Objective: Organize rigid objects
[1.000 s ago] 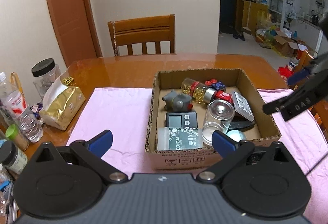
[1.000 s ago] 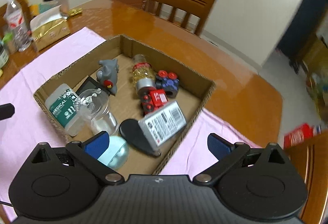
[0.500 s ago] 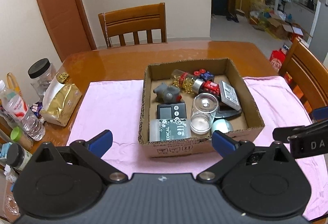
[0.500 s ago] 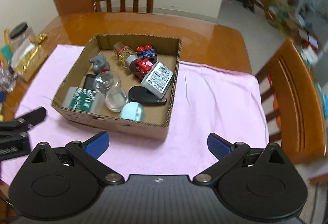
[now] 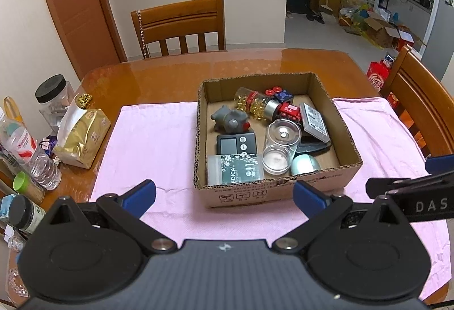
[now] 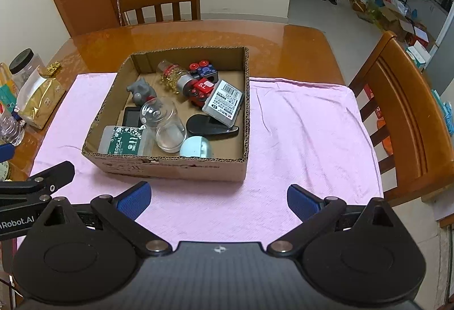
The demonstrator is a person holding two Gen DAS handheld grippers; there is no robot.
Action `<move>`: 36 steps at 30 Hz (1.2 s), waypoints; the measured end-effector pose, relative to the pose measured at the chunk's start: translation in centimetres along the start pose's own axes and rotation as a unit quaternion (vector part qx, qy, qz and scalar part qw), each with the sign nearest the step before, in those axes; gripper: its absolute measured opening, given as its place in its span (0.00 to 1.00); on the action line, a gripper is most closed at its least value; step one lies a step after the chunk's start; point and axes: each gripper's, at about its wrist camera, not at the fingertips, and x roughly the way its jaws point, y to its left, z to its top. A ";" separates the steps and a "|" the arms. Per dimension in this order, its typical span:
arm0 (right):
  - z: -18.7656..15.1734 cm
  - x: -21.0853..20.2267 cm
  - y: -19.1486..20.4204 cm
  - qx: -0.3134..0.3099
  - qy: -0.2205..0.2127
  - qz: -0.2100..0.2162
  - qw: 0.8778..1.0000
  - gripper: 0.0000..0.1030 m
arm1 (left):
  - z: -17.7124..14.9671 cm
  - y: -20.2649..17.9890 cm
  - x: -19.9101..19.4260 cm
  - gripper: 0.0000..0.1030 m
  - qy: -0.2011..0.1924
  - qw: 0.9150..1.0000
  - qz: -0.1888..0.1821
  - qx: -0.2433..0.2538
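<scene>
A cardboard box (image 5: 273, 195) (image 6: 173, 168) sits on a pink cloth (image 5: 153, 139) (image 6: 298, 125). Inside lie a clear glass jar (image 5: 281, 148) (image 6: 167, 125), a grey toy (image 5: 229, 119) (image 6: 142, 90), a bottle of yellow capsules (image 5: 255, 104) (image 6: 174, 74), a red toy car (image 5: 288, 111) (image 6: 201, 90), a grey barcode case (image 5: 315, 122) (image 6: 225, 101), a "MEDICAL" box (image 5: 234, 169) (image 6: 124, 141), a pale blue ball (image 5: 305, 163) (image 6: 195, 146) and a black device (image 5: 237, 144). My left gripper (image 5: 224, 196) and right gripper (image 6: 218, 196) are open and empty, held back in front of the box.
Jars, bottles and a gold bag (image 5: 82, 136) crowd the table's left edge. Wooden chairs stand behind (image 5: 181, 26) and to the right (image 6: 403, 111). The right gripper's arm (image 5: 411, 193) shows at the right of the left wrist view.
Both grippers pulled back and rose from over the box; the right one swung round to face it squarely. The box's contents have not moved.
</scene>
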 end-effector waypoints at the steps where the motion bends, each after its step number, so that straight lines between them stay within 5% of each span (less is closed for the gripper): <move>1: 0.0 0.0 0.1 0.000 0.000 0.000 1.000 1.00 | 0.0 0.0 0.0 0.99 -0.001 1.000 0.000 0.000; 36: 0.5 -0.1 0.1 -0.001 -0.010 0.000 1.000 1.00 | 0.4 0.1 0.0 0.99 0.003 1.000 0.006 -0.009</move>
